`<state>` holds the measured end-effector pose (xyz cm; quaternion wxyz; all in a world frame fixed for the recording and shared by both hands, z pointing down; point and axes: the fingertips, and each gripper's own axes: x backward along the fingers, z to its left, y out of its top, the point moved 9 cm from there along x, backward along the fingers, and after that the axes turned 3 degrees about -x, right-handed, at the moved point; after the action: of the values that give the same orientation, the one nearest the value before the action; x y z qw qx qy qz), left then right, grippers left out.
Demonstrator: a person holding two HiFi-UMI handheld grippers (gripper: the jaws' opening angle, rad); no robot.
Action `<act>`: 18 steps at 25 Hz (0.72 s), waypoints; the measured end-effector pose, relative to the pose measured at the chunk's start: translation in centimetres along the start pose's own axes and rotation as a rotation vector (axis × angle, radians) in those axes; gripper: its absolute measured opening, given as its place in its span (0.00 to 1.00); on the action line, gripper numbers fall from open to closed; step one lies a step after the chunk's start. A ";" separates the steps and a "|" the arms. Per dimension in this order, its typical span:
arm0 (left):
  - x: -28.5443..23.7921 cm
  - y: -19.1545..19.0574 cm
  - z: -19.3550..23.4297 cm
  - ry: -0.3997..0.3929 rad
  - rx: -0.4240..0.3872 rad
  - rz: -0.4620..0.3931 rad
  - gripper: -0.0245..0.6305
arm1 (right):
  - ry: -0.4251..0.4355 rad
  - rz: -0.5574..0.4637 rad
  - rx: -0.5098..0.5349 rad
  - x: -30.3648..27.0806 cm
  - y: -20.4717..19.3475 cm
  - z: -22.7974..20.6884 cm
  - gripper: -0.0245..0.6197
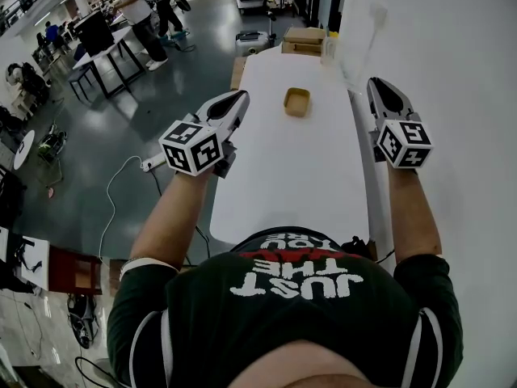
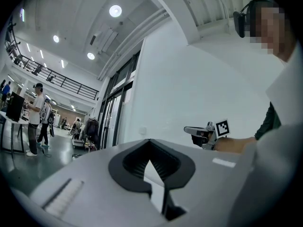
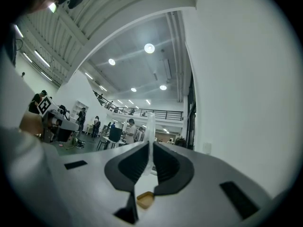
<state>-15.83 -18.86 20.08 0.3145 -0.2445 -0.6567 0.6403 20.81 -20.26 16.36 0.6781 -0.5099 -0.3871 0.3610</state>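
A small tan tray (image 1: 296, 101) sits on the far half of a long white table (image 1: 299, 176); the right gripper view shows it low between the jaws as the tray (image 3: 145, 200). My left gripper (image 1: 239, 97) hovers over the table's left edge, left of the tray, and the left gripper (image 2: 149, 143) has its jaws shut with nothing between them. My right gripper (image 1: 375, 83) is at the table's right edge by the wall. The right gripper (image 3: 150, 143) is shut on a thin clear plastic piece (image 3: 149, 126), and that plastic piece (image 1: 359, 51) rises from the jaws.
Cardboard boxes (image 1: 304, 39) stand at the table's far end. A white wall (image 1: 452, 71) runs along the right. On the grey floor at left lies a power strip (image 1: 152, 163) with cables. People stand at black desks (image 1: 97, 43) far back left.
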 end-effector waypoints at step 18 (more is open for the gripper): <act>-0.1 0.3 -0.2 -0.004 -0.004 -0.007 0.04 | -0.002 0.001 0.034 -0.1 0.1 0.2 0.08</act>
<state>-15.63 -18.73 19.80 0.3149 -0.2415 -0.6594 0.6386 20.55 -20.22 16.28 0.6862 -0.4982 -0.3814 0.3681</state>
